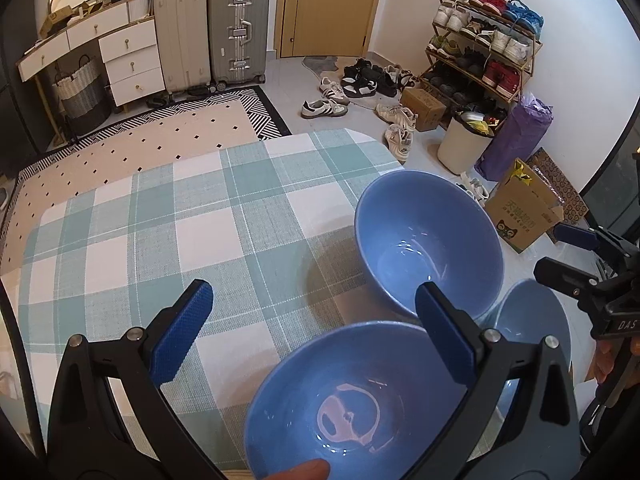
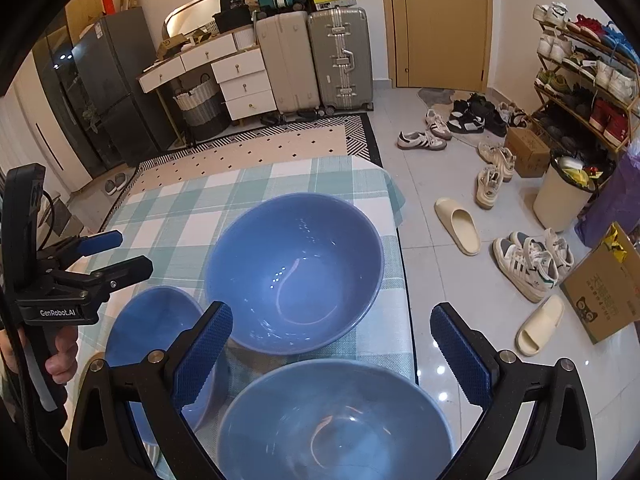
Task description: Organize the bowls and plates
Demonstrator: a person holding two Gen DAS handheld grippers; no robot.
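Green-and-white checked tablecloth is carrying three glossy blue ceramic bowls, all sitting unstacked ahead of and beneath my left gripper and right gripper, both gaping wide and empty; stacking is not yet beginning.

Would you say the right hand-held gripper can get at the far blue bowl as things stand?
Probably yes. The right hand-held gripper is open and empty, and the far blue bowl sits straight ahead of it. Only the near bowl's low rim lies under the approach, so it should pass over.
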